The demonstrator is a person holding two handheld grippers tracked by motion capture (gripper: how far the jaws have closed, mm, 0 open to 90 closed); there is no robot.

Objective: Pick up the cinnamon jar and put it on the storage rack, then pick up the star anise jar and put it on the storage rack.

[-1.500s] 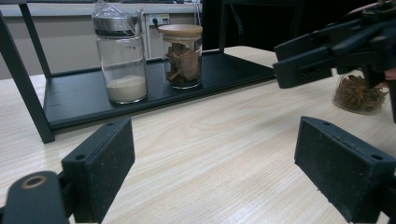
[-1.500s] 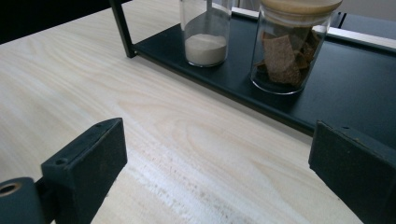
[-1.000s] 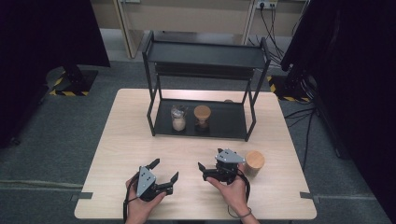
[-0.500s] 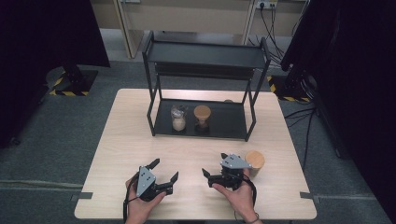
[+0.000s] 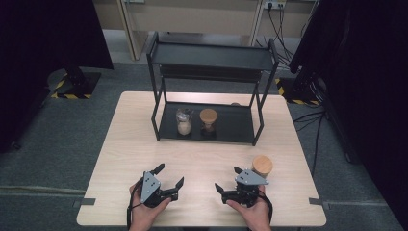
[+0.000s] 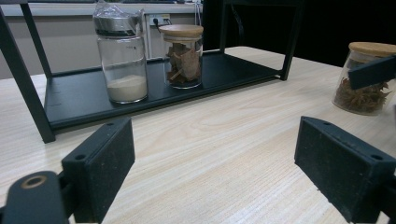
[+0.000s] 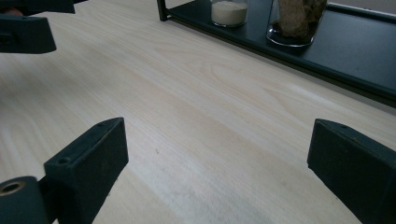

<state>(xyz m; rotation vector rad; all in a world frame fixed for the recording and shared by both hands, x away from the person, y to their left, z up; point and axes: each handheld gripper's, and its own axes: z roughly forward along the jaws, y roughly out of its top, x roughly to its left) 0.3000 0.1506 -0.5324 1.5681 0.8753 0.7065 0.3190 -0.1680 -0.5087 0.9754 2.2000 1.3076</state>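
Observation:
A black two-tier rack point(image 5: 211, 57) stands at the back of the wooden table point(image 5: 130, 139). Its lower shelf holds a metal-capped glass jar of white powder point(image 5: 184, 121) point(image 6: 122, 56) and beside it a wooden-lidded jar of brown pieces point(image 5: 208, 120) point(image 6: 183, 56). Another wooden-lidded jar point(image 5: 262, 165) point(image 6: 366, 79) stands on the table just right of my right gripper point(image 5: 227, 179). Both grippers rest near the front edge. My left gripper point(image 5: 169, 175) point(image 6: 224, 163) is open and empty, facing the rack. My right gripper point(image 7: 224, 168) is open too, with bare table between its jaws.
The rack's top shelf point(image 5: 207, 53) is bare. Dark curtains flank the table, and cables point(image 5: 308, 120) lie on the floor at the right. Bare tabletop lies between the grippers and the rack. The other gripper's jaw point(image 7: 25, 28) shows at the top left of the right gripper view.
My right gripper has drawn back toward the front edge and a little to the right. The left gripper has hardly moved. The jars stand as before.

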